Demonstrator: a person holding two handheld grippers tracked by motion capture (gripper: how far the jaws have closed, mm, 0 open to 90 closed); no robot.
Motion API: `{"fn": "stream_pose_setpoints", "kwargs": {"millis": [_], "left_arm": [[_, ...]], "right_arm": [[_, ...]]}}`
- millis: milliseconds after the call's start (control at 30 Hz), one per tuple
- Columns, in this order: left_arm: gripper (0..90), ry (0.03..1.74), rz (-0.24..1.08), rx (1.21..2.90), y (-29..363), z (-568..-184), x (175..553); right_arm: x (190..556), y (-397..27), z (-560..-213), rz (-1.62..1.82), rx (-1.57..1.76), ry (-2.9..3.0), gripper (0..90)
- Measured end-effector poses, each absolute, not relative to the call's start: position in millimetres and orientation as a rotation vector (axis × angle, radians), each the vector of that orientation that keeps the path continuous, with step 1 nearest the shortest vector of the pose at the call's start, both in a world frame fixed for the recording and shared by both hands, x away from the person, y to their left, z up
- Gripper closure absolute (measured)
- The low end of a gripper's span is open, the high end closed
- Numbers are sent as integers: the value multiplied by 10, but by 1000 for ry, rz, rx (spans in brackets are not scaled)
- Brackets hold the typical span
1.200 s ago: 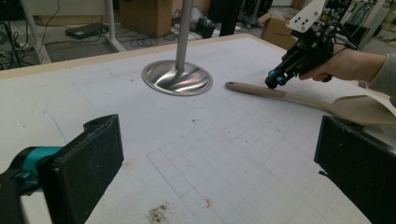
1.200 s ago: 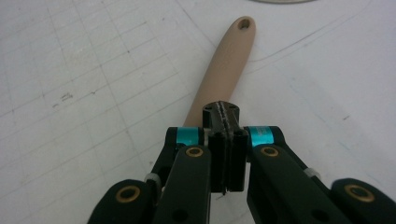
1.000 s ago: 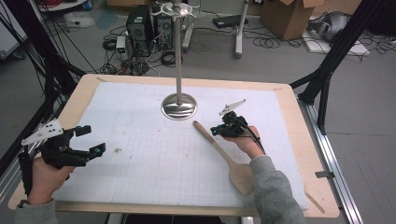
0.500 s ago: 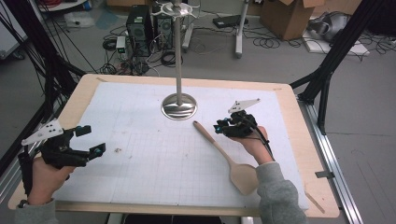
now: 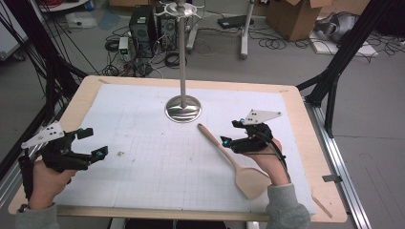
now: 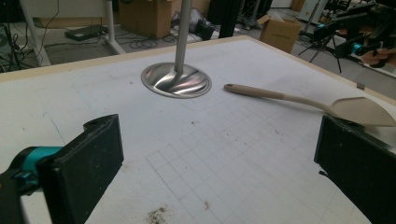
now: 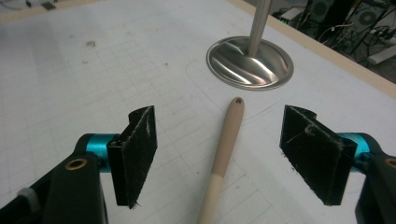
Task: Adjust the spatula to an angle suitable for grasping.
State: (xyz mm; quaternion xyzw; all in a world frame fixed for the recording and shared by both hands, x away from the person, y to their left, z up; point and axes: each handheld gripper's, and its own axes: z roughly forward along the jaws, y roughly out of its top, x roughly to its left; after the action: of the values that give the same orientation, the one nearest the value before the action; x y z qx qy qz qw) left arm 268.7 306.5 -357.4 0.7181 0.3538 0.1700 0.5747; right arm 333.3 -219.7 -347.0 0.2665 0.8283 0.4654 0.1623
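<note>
Since a second ago I see my right claw (image 5: pixel 232 133) has pulled off the wooden spatula (image 5: pixel 229 152) and sits a little higher and nearer the right edge; its jaws have just been opening and now stand wide, nothing pressed between them. In the right gripper view the spatula's handle (image 7: pixel 223 149) runs up between the two pads without touching either one. My left claw (image 5: pixel 93 143) has not shifted: it hangs over the left part of the worktop (image 5: pixel 81 95), jaws apart and holding nothing. The spatula lies where it lay before.

The spatula is pale wood, with a slim round handle that has a small hole at its tip and a broad flat blade with a slanted end. It lies flat on the white gridded mat (image 5: pixel 143 143), right of the middle, handle tip pointing toward the metal stand (image 5: pixel 183 107) and just short of its domed base, blade toward the person's side, partly under my right hand.

The mat's centre and left are bare apart from a small dark smudge (image 5: pixel 119 153), so there is plenty of room between the claws. The blade lies near the mat's near edge, and the worktop's right rim is close beside my right hand.
</note>
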Motion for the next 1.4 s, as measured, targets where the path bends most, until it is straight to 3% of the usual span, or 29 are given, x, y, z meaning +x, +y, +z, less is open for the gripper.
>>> {"fn": "stream_pose_setpoints", "kwargs": {"millis": [333,1400], "left_arm": [[17,841,391,1682,3086,-3605,2696],[18,869,410,1684,3181,-3638,2617]], "right_arm": [[3012,-2488,-3592,1421,882,2246,238],[3175,-2397,-3773,1231,965,2347,237]]}}
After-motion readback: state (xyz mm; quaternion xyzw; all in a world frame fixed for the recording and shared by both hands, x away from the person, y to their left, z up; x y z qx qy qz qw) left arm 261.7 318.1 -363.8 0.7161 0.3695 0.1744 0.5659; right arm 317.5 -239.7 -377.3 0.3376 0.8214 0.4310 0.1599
